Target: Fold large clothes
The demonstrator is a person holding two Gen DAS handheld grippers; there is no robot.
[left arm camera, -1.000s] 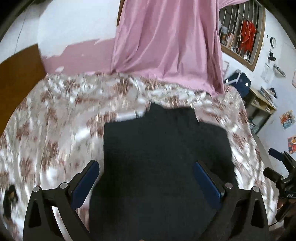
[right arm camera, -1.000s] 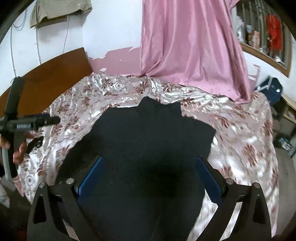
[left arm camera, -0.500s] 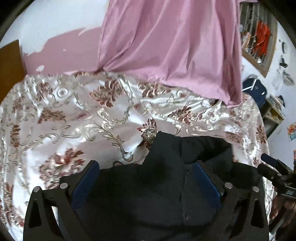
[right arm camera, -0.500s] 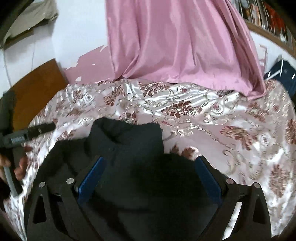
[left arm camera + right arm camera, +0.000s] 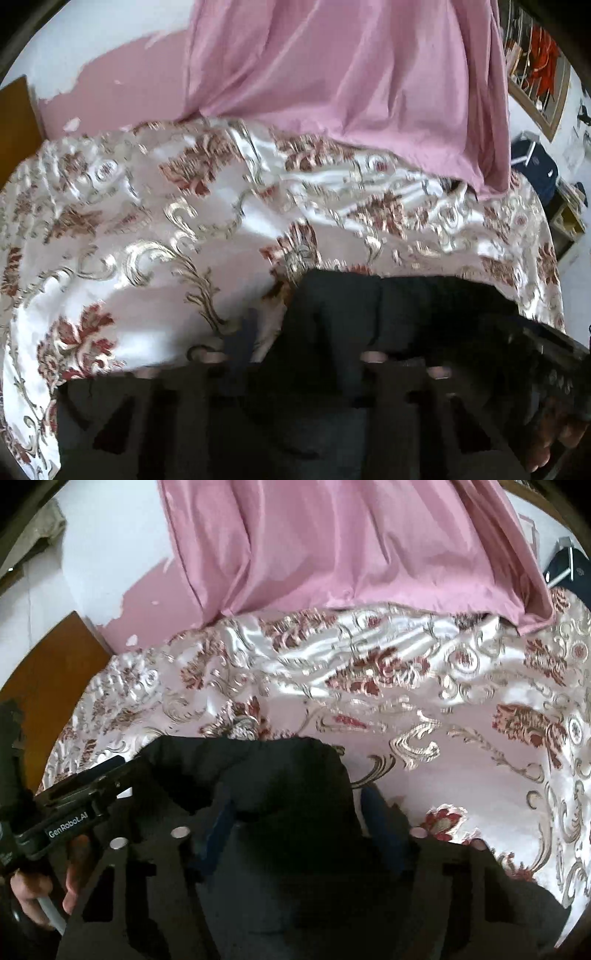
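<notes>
Left wrist view badly smeared: left gripper (image 5: 306,332) low over black garment (image 5: 424,306), dark fingers drawn in on either side of a raised fold of the cloth, but too blurred to tell whether clamped on it or only standing beside it. Garment spread across near half of floral satin bedspread (image 5: 147,221), far edge lying flat, collar-like hump nearest the fingers. At right edge of same view, part of right gripper (image 5: 546,354) with person's fingers beneath it. Seen from right wrist: right gripper (image 5: 299,812) pinched onto a thick bunch of the black cloth, blue pads (image 5: 221,823) pressing it from both sides, fabric filling the gap between them. White lettering "GenRobot.AI" readable on body of left gripper at left edge, held by a bare hand (image 5: 44,878), its tip resting on the garment. Beyond the clothing, bare patterned bedspread, then pink curtain (image 5: 351,74) hanging down to touch the far side of the bed. White wall with patchy pink paint (image 5: 110,85) to the left of it, brown wooden headboard (image 5: 48,664) at far left. Barred window (image 5: 535,66) with something orange behind it at upper right, navy bag (image 5: 535,166) below, just beside the curtain hem.
</notes>
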